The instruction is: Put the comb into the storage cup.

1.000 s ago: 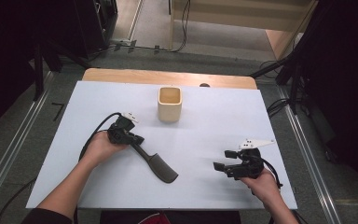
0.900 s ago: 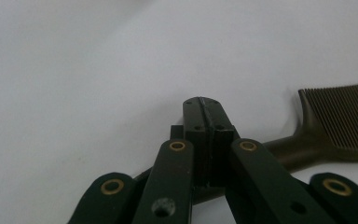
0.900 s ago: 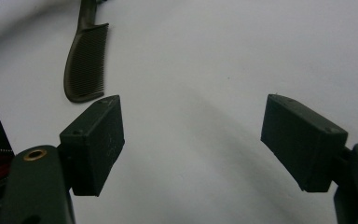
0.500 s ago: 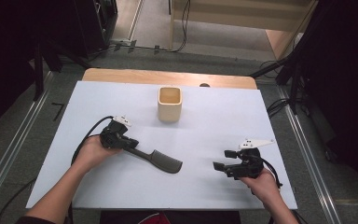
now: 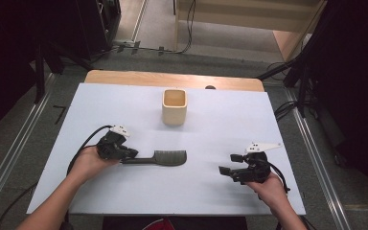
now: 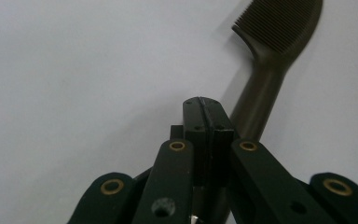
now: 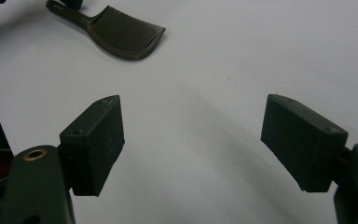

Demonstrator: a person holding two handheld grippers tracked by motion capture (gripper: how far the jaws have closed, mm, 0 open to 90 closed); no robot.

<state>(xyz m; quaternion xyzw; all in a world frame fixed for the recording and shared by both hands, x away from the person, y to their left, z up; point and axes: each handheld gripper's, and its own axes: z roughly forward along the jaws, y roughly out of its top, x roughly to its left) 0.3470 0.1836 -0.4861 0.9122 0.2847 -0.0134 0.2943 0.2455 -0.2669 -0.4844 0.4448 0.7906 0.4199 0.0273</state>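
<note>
Comb (image 5: 165,157) well apart from cup (image 5: 174,107)

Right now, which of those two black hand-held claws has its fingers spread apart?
The right gripper, resting on the white table: its fingers stand wide apart with nothing between them. The left gripper is shut on the dark comb, holding its handle.

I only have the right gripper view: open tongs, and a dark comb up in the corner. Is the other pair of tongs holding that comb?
Observer: Yes, the left tongs are shut on the handle end of the comb.
Operator: Anything else on the table?
Observer: A tan square cup stands upright beyond the comb, apart from it.
Operator: Anything in it?
Observer: From the high view it looks empty.
</note>
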